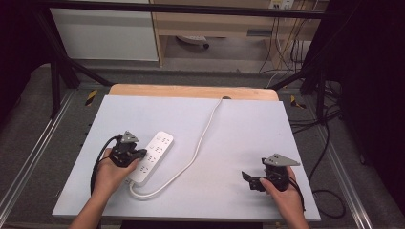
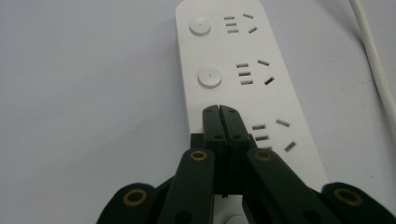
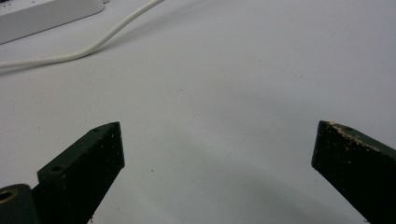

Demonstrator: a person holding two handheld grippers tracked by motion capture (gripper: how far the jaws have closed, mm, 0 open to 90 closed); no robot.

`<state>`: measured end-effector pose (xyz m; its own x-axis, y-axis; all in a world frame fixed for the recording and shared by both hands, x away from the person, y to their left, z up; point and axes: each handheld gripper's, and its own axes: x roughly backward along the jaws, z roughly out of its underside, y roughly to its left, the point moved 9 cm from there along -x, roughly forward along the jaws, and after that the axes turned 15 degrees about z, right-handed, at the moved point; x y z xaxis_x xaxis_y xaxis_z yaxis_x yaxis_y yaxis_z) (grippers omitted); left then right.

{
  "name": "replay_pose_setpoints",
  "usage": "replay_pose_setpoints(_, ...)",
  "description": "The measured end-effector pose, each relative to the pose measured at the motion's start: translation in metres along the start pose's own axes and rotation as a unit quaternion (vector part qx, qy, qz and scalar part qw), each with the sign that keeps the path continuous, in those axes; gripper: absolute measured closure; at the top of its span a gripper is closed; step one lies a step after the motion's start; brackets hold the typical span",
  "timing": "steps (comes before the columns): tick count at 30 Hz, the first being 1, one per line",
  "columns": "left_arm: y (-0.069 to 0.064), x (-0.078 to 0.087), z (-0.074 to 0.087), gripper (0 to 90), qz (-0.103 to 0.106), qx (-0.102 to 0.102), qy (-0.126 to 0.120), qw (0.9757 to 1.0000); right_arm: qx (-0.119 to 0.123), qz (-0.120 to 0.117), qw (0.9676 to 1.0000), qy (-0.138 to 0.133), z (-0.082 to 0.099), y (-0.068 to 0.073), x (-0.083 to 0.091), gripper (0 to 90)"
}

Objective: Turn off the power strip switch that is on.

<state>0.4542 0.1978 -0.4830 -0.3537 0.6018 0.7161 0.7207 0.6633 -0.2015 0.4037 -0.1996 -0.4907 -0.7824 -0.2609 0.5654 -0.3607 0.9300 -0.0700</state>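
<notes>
A white power strip [image 1: 153, 156] [image 2: 238, 79] with round buttons and several sockets lies on the white table, left of centre. Its white cable [image 1: 200, 138] [image 3: 93, 44] loops from the near end and runs to the table's far edge. My left gripper [image 1: 139, 153] [image 2: 219, 111] is shut, its tips resting over the strip's near half, just short of the second round button [image 2: 209, 76]. Nothing sits between its jaws. My right gripper [image 1: 249, 179] [image 3: 217, 154] hovers low over bare table at the near right, jaws wide apart and empty.
The white tabletop [image 1: 239, 129] lies on a wooden board [image 1: 191, 91] inside a black frame. Beyond the far edge stand a cabinet [image 1: 105, 33] and loose dark cables [image 1: 329, 124] on the floor at the right.
</notes>
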Motion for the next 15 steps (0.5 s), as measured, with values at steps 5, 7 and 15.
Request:
replay_pose_setpoints(5, -0.0015, -0.0009, -0.0006, 90.0, -0.010, -0.007, -0.001, 0.9999, 0.001, 0.000, 1.0000, 0.001, 0.0003, 0.0001, -0.0001, 3.2)
replay_pose_setpoints(7, -0.0011, -0.0006, -0.0002, 90.0, -0.007, -0.005, -0.003, 1.0000, 0.001, -0.001, 1.0000, 0.001, 0.0004, 0.0002, -0.0005, 3.2)
replay_pose_setpoints(15, -0.0009, -0.0008, -0.0002, 90.0, -0.007, -0.005, -0.008, 0.9999, 0.001, -0.001, 1.0000, 0.002, 0.0006, 0.0001, -0.0005, 3.2)
